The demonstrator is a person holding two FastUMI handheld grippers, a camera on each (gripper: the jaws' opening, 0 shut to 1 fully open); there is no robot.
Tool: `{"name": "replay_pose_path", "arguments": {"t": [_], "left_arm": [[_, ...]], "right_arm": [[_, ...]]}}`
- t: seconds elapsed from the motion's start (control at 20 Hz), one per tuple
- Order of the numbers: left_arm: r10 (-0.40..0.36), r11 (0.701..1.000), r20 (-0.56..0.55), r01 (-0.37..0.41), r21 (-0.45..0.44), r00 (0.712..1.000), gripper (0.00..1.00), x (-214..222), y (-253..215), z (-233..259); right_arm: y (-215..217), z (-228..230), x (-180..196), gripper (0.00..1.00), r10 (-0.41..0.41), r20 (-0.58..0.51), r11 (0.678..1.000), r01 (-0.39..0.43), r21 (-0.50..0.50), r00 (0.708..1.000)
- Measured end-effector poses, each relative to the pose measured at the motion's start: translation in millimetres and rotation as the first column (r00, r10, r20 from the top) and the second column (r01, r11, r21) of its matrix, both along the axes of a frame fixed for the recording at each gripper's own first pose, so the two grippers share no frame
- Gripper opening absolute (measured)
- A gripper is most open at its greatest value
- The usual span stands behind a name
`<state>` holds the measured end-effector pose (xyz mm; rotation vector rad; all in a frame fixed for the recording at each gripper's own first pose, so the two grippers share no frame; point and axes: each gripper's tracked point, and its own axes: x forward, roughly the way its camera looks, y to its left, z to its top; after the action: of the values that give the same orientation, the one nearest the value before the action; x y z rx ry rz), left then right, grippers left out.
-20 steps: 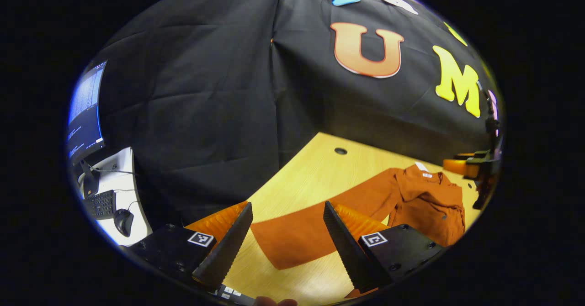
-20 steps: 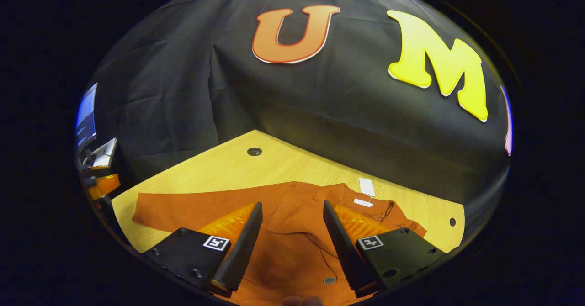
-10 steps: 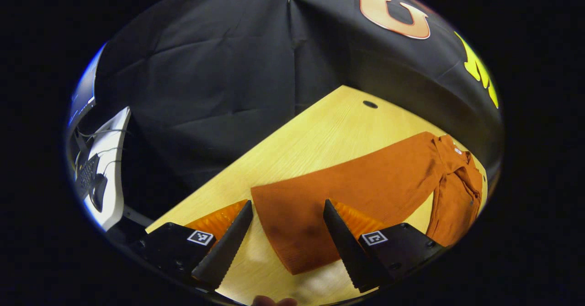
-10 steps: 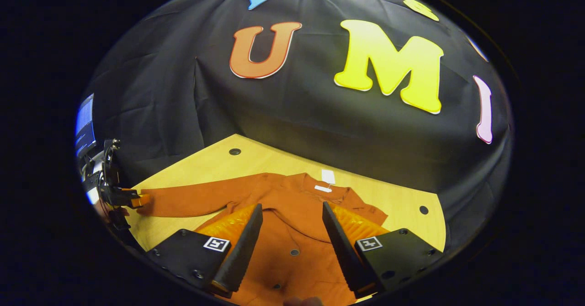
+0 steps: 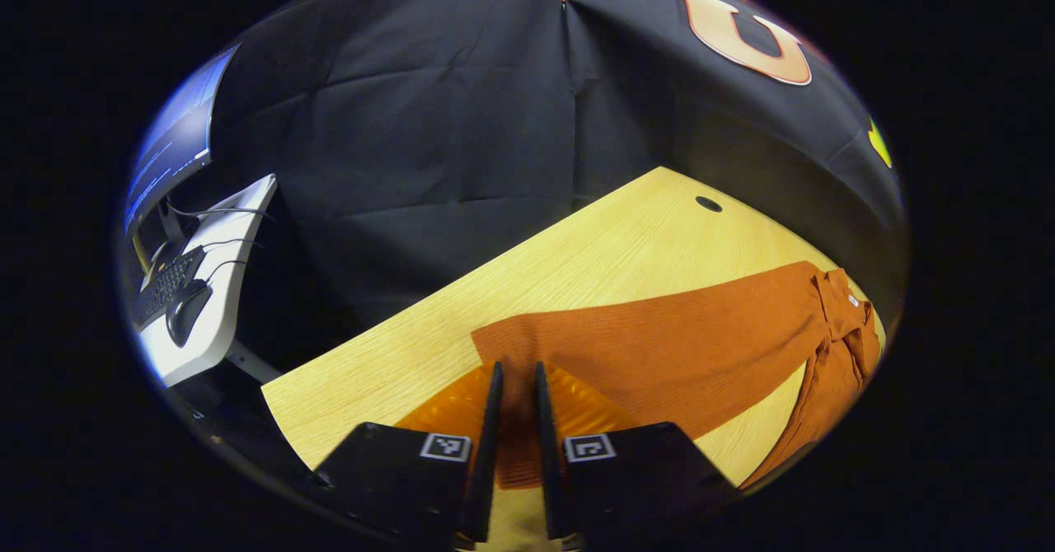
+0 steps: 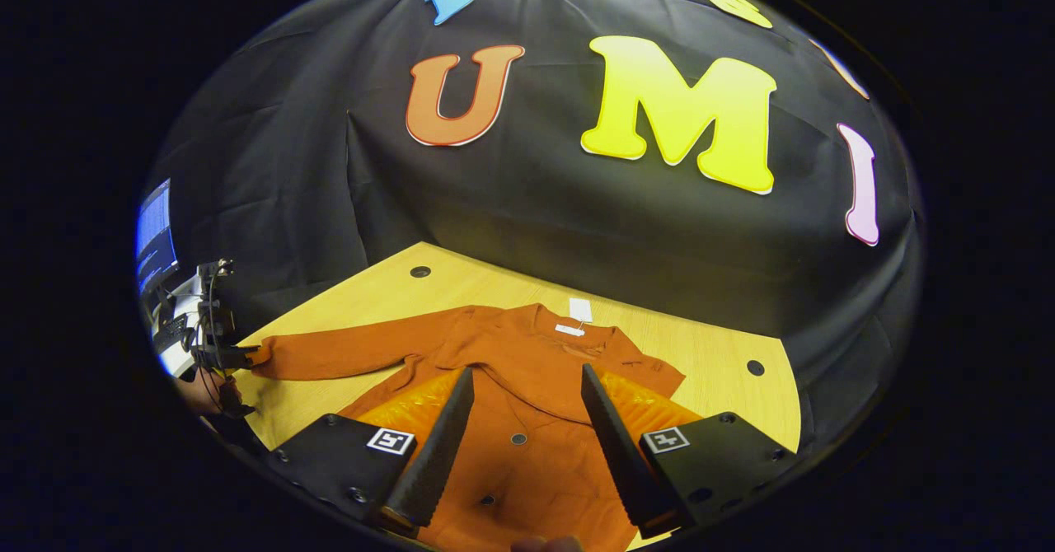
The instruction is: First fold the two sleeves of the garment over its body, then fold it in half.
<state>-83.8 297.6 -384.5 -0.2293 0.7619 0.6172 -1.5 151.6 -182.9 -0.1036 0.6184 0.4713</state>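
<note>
In the left gripper view, the left gripper (image 5: 517, 445) sat low over the table edge, its two fingers drawn nearly together with the cuff end of the sleeve (image 5: 659, 354) pinched between them; both fingers pressed on the cloth. The sleeve lay flat and stretched from that grip away to the right, joining the body of the rust-orange garment (image 5: 836, 346) at the far right of the wooden table (image 5: 593, 255). Beyond the table's left edge stood a white side desk (image 5: 218, 321) with a keyboard (image 5: 165, 282), a mouse (image 5: 185, 311) and a monitor (image 5: 173, 140). In the right gripper view, the right gripper (image 6: 521, 453) hovered above the garment's (image 6: 527, 387) buttoned front, jaws wide apart and holding nothing, angled down toward the cloth. The garment lay spread on the table (image 6: 709, 354), collar and white tag (image 6: 579, 310) toward the black cloth wall (image 6: 577, 222). Far to the left, the left gripper (image 6: 239, 357) met the sleeve's (image 6: 346, 354) cuff at the table's edge, a hand (image 6: 198, 391) just below it.
</note>
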Motion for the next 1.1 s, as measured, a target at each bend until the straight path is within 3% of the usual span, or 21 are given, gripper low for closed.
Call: {"name": "replay_pose_path", "arguments": {"t": [0.05, 0.15, 0.25, 0.35, 0.55, 0.65, 0.9, 1.1], "left_arm": [[-0.021, 1.000, -0.003, 0.021, -0.005, 1.000, 0.15, 1.4, -1.0, 0.7], [-0.044, 0.998, -0.001, 0.043, -0.037, 0.999, 0.09, 4.4, -3.1, 1.3], [-0.050, 0.985, 0.074, 0.061, -0.158, 0.996, 0.04, 20.0, -23.3, 10.7], [-0.088, 0.977, 0.102, 0.106, -0.183, 0.991, 0.03, 28.9, -29.7, 23.1], [-0.234, 0.963, 0.100, 0.244, -0.114, 0.967, 0.03, 54.5, -38.5, 59.7], [-0.261, 0.955, 0.136, 0.276, -0.110, 0.956, 0.03, 76.9, -47.1, 86.4], [-0.384, 0.909, 0.196, 0.407, -0.093, 0.902, 0.03, 141.2, -85.3, 148.0], [-0.531, 0.836, 0.224, 0.548, -0.019, 0.817, 0.03, 204.5, -135.3, 192.7]], "right_arm": [[-0.8, 0.7, -2.0, 0.84, 0.000, 0.000, 1.000, 0.000, 0.003, 1.000], [-3.7, 2.8, -5.6, 0.85, -0.004, 0.002, 1.000, 0.004, 0.010, 1.000], [-15.5, 3.2, -11.0, 0.85, -0.019, 0.006, 1.000, 0.019, 0.008, 1.000], [-23.6, -0.8, -13.2, 0.84, -0.043, -0.003, 0.999, 0.043, 0.013, 0.999], [-42.9, -3.3, -17.9, 0.85, -0.089, -0.015, 0.995, 0.090, 0.035, 0.996], [-50.6, -3.2, -17.6, 0.85, -0.105, -0.013, 0.993, 0.105, 0.045, 0.994], [-84.8, 1.3, -17.8, 0.84, -0.179, -0.001, 0.980, 0.178, 0.090, 0.984], [-130.9, -0.3, -23.7, 0.84, -0.268, -0.007, 0.958, 0.267, 0.108, 0.963]]}}
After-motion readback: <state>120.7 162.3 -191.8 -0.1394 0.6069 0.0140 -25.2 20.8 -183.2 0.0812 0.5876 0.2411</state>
